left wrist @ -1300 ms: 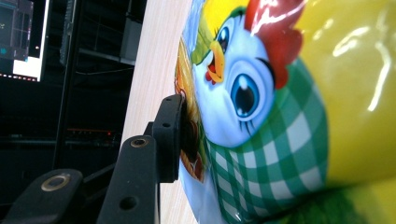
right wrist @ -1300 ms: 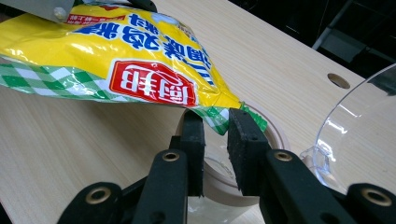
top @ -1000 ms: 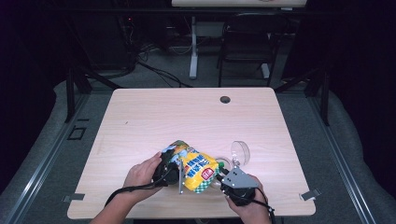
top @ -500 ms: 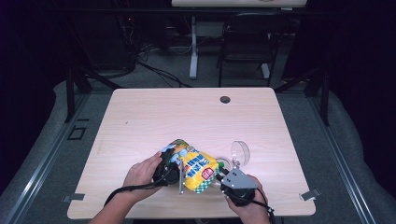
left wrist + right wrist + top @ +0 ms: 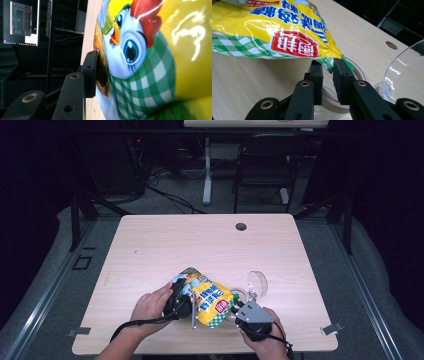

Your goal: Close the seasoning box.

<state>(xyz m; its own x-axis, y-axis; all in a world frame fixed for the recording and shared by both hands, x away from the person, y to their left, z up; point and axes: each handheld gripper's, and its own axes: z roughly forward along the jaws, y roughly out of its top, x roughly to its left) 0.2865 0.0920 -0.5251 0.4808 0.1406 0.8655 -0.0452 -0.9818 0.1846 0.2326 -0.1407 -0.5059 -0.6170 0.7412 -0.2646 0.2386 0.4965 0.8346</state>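
A yellow snack bag (image 5: 207, 300) printed with a cartoon chicken lies tilted near the table's front edge. My left gripper (image 5: 186, 304) is shut on its left side; in the left gripper view one black finger (image 5: 90, 72) presses into the bag (image 5: 150, 50), and the other jaw is hidden behind it. My right gripper (image 5: 327, 67) is shut on the bag's green corner (image 5: 329, 62), just above a round tan-rimmed container (image 5: 360, 72). In the high view that gripper (image 5: 239, 307) sits at the bag's right end.
A clear round lid (image 5: 257, 282) stands on edge just right of the container, close to my right gripper. The wooden table (image 5: 200, 245) has a cable hole (image 5: 241, 226) near its far edge. A chair (image 5: 270, 165) stands beyond the table.
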